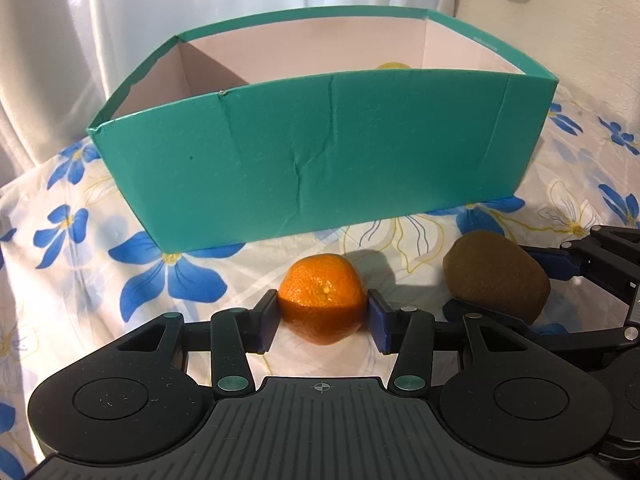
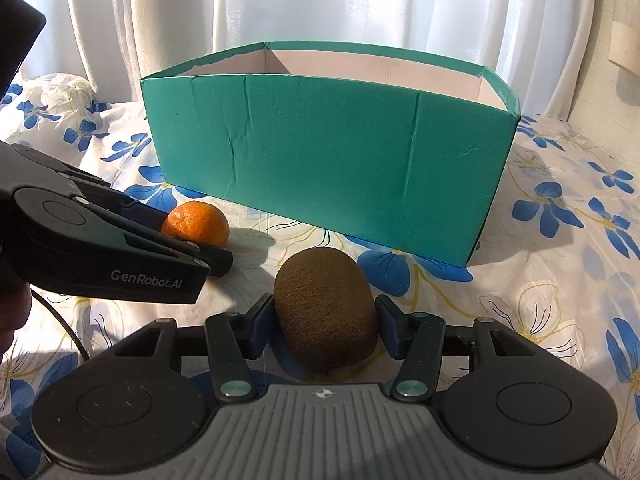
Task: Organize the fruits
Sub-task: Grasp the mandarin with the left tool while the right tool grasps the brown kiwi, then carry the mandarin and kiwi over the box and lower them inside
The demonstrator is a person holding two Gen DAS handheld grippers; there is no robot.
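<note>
An orange mandarin (image 1: 322, 292) rests on the floral cloth just in front of a teal cardboard box (image 1: 320, 152). My left gripper (image 1: 323, 320) is shut on it, a blue pad pressing each side. To its right lies a brown kiwi (image 1: 496, 276). In the right wrist view the kiwi (image 2: 326, 312) sits between the pads of my right gripper (image 2: 325, 322), which is shut on it. The left gripper (image 2: 196, 236) also shows there, clamped on the mandarin (image 2: 198, 220). The top of a yellow fruit (image 1: 394, 66) peeks over the box's front wall.
The teal box (image 2: 320, 152) is open-topped, with pale inner walls, and stands a short way beyond both fruits. The white cloth with blue flowers (image 2: 560, 208) covers the whole surface. White curtains (image 2: 320, 0) hang behind the box. A crumpled cloth bump (image 2: 64, 88) lies at far left.
</note>
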